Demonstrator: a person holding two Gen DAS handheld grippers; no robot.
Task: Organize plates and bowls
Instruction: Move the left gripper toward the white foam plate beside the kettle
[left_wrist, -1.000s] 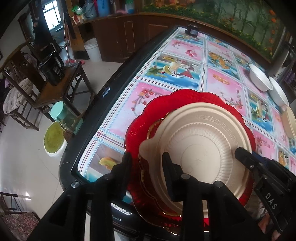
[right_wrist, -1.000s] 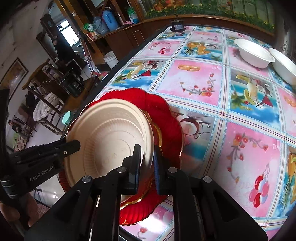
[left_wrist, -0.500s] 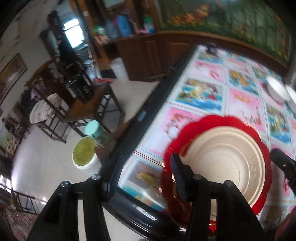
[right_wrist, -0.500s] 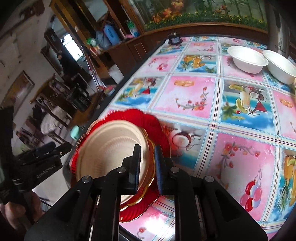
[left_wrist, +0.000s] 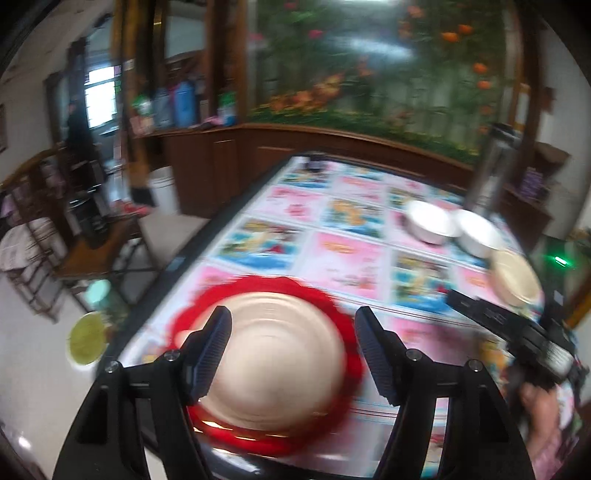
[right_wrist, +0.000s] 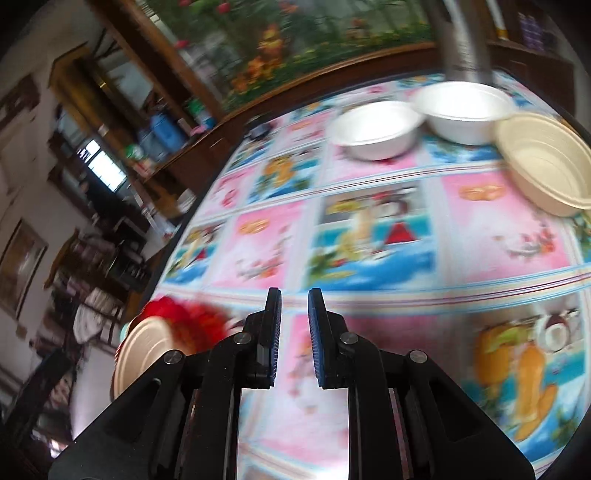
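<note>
The plates are stacked at the near table edge — a beige plate (left_wrist: 273, 354) on the red plate (left_wrist: 258, 439). The left gripper (left_wrist: 291, 347) has just been opening, nothing between its jaws. The right gripper (right_wrist: 294, 332), nearly closed and empty, faces 3 bowls (right_wrist: 376, 129) far across — nesting them looks next. Blur hides the rims.

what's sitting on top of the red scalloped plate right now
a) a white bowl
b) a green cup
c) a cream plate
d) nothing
c, in the left wrist view a cream plate lies on the red scalloped plate near the table's corner, while both white bowls stand far off across the table.
</note>
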